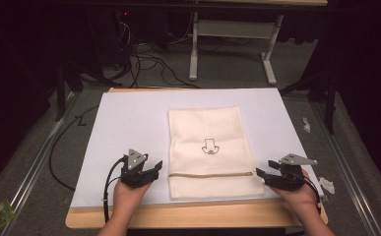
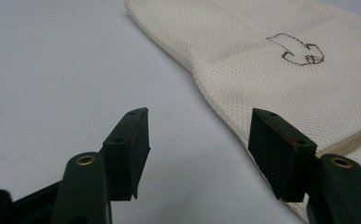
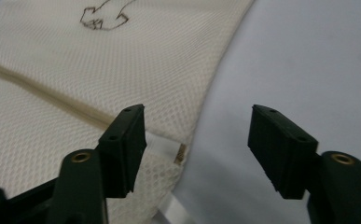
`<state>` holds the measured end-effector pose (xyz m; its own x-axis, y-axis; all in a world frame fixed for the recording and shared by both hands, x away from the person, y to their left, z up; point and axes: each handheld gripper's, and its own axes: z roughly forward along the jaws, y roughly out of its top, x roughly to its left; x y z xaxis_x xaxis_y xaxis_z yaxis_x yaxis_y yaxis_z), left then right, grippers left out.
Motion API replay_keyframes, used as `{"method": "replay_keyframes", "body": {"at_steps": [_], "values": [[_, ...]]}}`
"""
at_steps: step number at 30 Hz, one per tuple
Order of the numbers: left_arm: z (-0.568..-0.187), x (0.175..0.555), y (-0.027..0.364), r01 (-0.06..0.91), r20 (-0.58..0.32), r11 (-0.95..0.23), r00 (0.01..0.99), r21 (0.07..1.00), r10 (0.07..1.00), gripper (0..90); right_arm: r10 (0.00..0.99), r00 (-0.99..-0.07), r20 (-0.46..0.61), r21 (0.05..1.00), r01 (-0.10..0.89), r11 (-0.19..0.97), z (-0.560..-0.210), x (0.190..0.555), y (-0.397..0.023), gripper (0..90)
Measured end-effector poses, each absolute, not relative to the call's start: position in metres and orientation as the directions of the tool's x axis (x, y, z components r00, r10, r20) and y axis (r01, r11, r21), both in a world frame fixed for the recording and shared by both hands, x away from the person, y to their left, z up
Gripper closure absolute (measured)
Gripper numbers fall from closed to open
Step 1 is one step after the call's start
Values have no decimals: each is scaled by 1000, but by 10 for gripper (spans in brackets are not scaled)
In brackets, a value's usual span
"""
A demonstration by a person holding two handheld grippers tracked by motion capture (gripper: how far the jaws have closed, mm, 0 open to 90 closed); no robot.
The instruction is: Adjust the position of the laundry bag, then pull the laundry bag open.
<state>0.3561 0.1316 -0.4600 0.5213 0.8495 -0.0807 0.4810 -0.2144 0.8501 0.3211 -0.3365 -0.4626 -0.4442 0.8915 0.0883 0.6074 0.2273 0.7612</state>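
1. Two grippers flank the near end of a cream mesh bag (image 1: 208,147): the left gripper (image 1: 154,169) and the right gripper (image 1: 260,176), both with jaws spread apart, holding nothing.
2. Likely an approach step; next, each would need to close on a bag edge near the zipper (image 1: 211,174).
3. Hands rest low, jaws pointing inward.
4. Farther off, the bag lies flat on the white board (image 1: 129,118), its drawn emblem (image 1: 209,146) mid-bag.

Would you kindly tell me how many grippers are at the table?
2. The left gripper sits left of the cream mesh bag, the right gripper right of it, both near its zipper, jaws open.
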Motion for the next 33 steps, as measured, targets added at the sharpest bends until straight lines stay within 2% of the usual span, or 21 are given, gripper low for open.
{"method": "replay_keyframes", "body": {"at_steps": [4, 10, 16, 25, 31, 33], "values": [[-460, 356, 125, 433, -46, -231, 540, 871, 841, 367, 885, -456, 99, 722, 644, 251, -471, 322, -329, 442], [-458, 355, 123, 412, -29, -226, 527, 883, 849, 361, 882, -457, 113, 720, 649, 244, -473, 323, -327, 491], [-458, 354, 123, 397, -23, -236, 549, 887, 836, 383, 894, -428, 129, 713, 667, 217, -472, 324, -329, 599], [-456, 355, 119, 417, -44, -230, 552, 879, 833, 394, 880, -460, 120, 703, 665, 252, -475, 322, -326, 643], [-454, 352, 114, 414, -36, -248, 568, 876, 822, 389, 872, -480, 96, 704, 652, 282, -475, 320, -322, 722], [-453, 351, 112, 424, -58, -239, 579, 874, 814, 391, 866, -492, 90, 705, 646, 294, -475, 320, -322, 763]]}}
